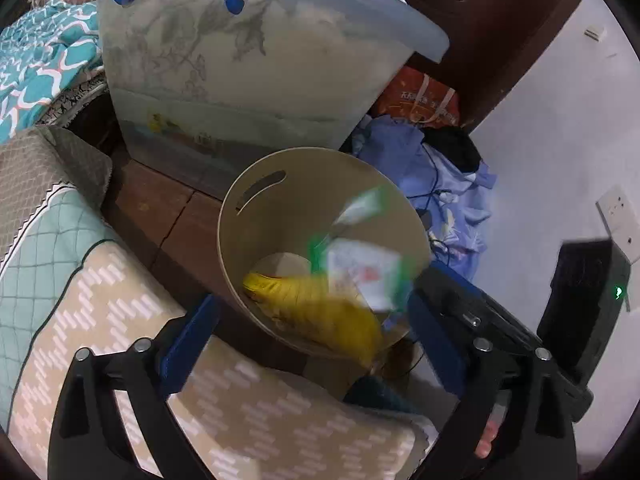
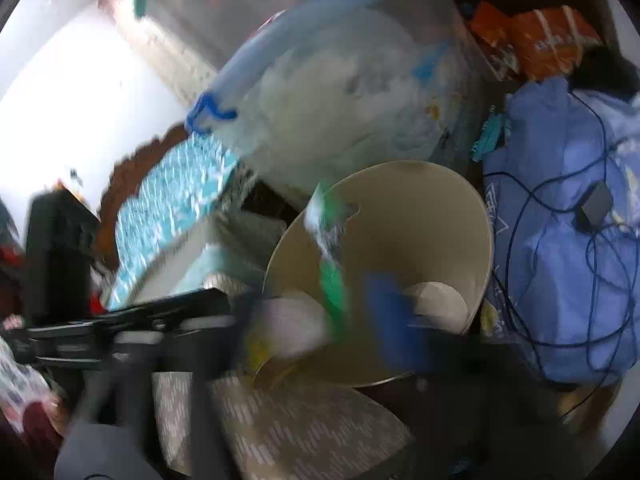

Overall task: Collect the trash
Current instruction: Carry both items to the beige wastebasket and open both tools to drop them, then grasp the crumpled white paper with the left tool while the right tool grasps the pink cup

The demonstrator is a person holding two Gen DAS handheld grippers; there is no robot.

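A beige round trash bin (image 1: 256, 240) stands on the floor beside the bed; it also shows in the right wrist view (image 2: 432, 220). A yellow wrapper (image 1: 320, 308) lies inside it. A white and green wrapper (image 1: 360, 264) is blurred in mid-air over the bin's mouth, also seen blurred in the right wrist view (image 2: 328, 256). My left gripper (image 1: 312, 352) is open and empty just above the bin's near rim. My right gripper (image 2: 320, 320) is blurred over the bin, its blue fingers (image 2: 392, 312) spread, with nothing held between them. The right gripper's black body (image 1: 480, 320) shows in the left wrist view.
A large translucent storage box (image 1: 248, 72) with blue latches stands behind the bin. A patterned cushion (image 1: 240, 400) and bedding (image 1: 40, 64) lie at the left. A blue cloth pile with cables (image 2: 568, 240) and orange bags (image 2: 536, 40) lie at the right, by a white wall.
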